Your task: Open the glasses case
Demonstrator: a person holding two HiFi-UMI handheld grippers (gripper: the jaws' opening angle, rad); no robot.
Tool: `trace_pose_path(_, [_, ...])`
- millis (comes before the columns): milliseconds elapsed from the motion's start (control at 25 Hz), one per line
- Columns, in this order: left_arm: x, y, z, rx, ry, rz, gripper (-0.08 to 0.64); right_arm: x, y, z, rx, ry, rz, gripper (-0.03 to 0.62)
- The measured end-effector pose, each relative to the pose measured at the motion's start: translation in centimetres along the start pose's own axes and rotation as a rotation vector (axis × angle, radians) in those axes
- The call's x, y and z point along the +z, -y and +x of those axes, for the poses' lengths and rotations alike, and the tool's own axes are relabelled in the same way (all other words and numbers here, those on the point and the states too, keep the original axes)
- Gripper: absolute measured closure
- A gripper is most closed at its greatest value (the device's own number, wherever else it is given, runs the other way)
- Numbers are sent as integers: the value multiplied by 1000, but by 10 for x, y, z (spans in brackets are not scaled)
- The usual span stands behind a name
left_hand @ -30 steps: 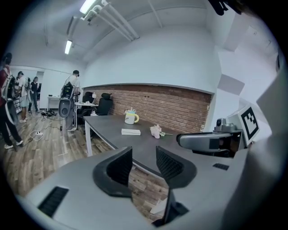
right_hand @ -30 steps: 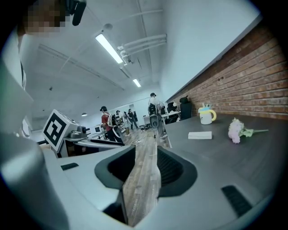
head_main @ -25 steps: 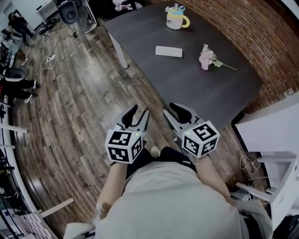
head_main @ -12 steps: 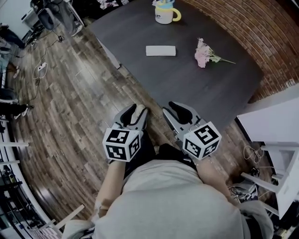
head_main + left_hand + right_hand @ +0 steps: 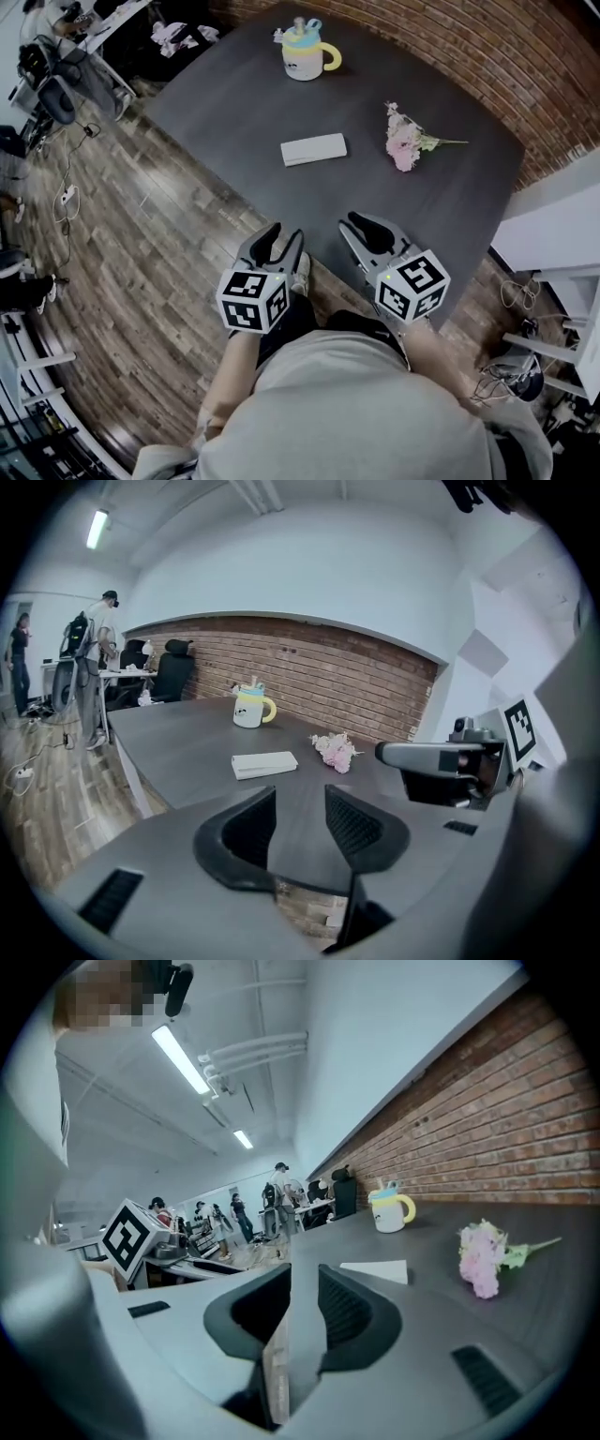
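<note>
The glasses case (image 5: 313, 149) is a flat white rectangle lying shut on the dark table (image 5: 234, 112), with both grippers well short of it. In the left gripper view the case (image 5: 264, 763) lies ahead past the jaws, and the case (image 5: 375, 1271) shows just right of the jaws in the right gripper view. My left gripper (image 5: 281, 242) hangs open over the floor at the table's near edge, with nothing between its jaws (image 5: 300, 803). My right gripper (image 5: 361, 230) sits beside it at the table edge; its jaws (image 5: 305, 1279) have just been closing, a narrow gap remains, and nothing is between them.
A white and yellow mug (image 5: 306, 52) stands at the far side of the table. A pink flower (image 5: 405, 145) lies right of the case. A brick wall (image 5: 525, 66) runs behind, white furniture (image 5: 562, 244) stands at the right, and desks with people (image 5: 94, 649) are off to the left.
Both grippers have moved forward to the table's near edge. The case, mug and flower now sit closer in the head view.
</note>
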State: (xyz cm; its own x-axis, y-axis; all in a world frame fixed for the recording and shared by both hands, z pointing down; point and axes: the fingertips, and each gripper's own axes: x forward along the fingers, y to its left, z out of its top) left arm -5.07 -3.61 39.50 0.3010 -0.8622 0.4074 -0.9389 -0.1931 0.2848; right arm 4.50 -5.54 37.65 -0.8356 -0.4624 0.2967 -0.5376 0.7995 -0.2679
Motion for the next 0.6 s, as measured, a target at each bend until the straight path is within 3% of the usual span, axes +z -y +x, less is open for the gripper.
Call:
trace_pose_path(320, [42, -59, 67, -75, -61, 107, 399, 27, 54, 66, -129, 5, 34, 500])
trace_pose_path(600, [50, -91, 107, -135, -122, 133, 399, 37, 85, 101, -208, 9, 69, 497])
